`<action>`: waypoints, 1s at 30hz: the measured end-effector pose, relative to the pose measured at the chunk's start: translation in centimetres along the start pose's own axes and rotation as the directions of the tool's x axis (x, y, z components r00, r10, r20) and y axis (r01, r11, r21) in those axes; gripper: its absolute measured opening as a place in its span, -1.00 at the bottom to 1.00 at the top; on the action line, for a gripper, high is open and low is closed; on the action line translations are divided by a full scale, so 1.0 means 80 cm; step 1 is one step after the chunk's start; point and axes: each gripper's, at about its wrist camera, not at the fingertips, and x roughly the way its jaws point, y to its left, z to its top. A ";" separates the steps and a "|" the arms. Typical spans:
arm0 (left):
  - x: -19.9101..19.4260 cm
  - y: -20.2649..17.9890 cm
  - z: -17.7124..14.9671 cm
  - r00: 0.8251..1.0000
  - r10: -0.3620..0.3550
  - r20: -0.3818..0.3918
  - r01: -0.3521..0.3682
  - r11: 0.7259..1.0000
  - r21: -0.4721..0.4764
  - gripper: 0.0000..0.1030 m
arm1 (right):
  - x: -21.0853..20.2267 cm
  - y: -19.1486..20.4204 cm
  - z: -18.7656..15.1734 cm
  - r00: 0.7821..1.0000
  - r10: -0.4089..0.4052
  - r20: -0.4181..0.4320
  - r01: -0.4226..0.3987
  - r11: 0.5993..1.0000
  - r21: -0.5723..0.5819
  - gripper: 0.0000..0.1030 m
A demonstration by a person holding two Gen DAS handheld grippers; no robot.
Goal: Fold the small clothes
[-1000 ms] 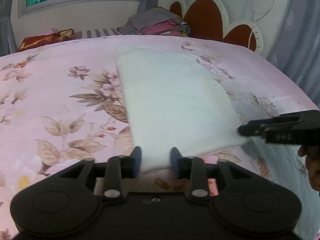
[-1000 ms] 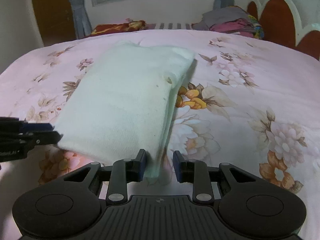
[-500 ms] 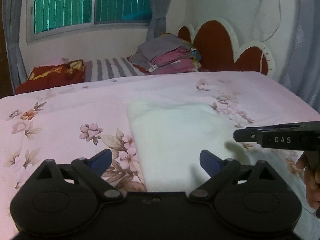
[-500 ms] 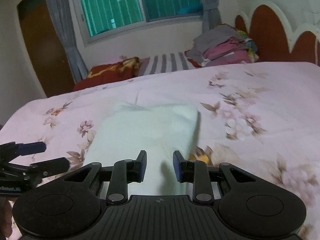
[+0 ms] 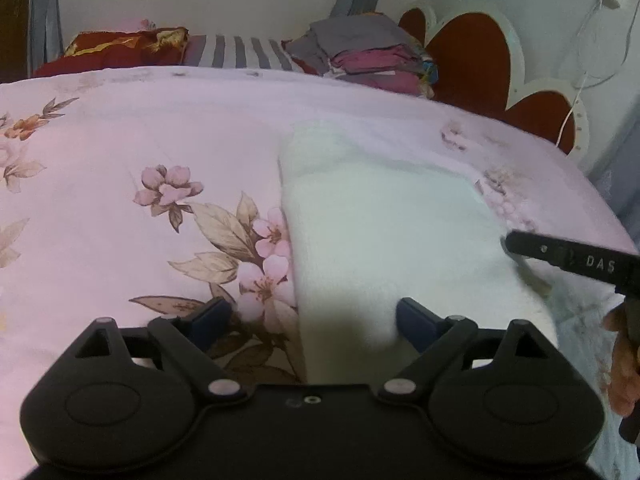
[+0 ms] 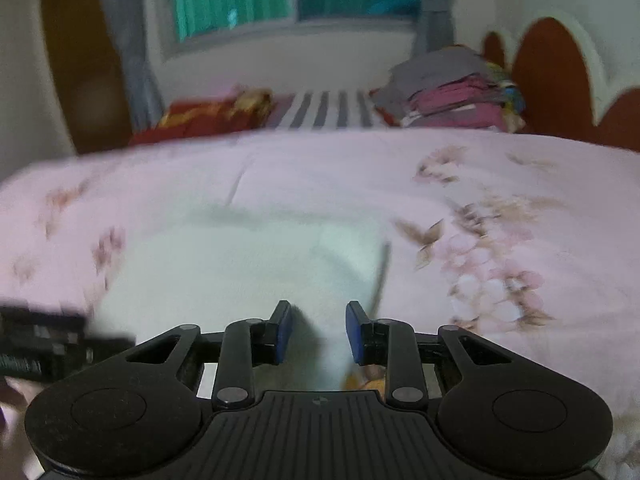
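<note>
Two views. Left wrist view: the left gripper (image 5: pixel 308 320) has its fingers spread wide, empty, above the folded white cloth (image 5: pixel 392 248) at frame centre on the bed (image 5: pixel 120 152). Right wrist view, blurred: the right gripper (image 6: pixel 318 330) is partly open, apparently holding nothing; the cloth (image 6: pixel 240 264) lies centre. One fold looks done; next needs a fresh edge grip.

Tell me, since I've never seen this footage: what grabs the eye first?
A white folded cloth lies mid-bed on the pink floral bedspread, just ahead of the wide-open left gripper. Behind it, a stack of folded clothes sits by the red scalloped headboard.
</note>
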 end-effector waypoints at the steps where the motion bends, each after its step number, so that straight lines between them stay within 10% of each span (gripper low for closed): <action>1: -0.006 0.006 -0.002 1.000 -0.030 0.001 0.030 0.999 -0.020 0.76 | -0.004 -0.014 0.001 1.000 0.017 -0.010 -0.017 0.998 0.052 -0.43; 4: -0.014 0.023 0.000 0.995 -0.096 0.005 0.097 0.992 -0.085 0.76 | -0.007 -0.073 -0.004 0.989 0.139 -0.052 -0.118 0.951 0.286 0.20; 13: 0.014 0.049 0.011 0.970 -0.243 -0.026 0.228 0.935 -0.271 0.44 | 0.011 -0.134 -0.023 0.887 0.449 -0.106 -0.303 0.740 0.600 0.21; 22: 0.034 0.053 0.020 0.947 -0.318 -0.042 0.286 0.897 -0.337 0.20 | 0.027 -0.124 -0.015 0.867 0.479 -0.139 -0.339 0.770 0.540 0.21; 30: 0.053 0.004 0.035 0.972 -0.211 -0.103 0.189 0.964 -0.188 -0.01 | 0.047 -0.077 -0.005 0.870 0.444 -0.216 -0.340 0.856 0.389 -0.19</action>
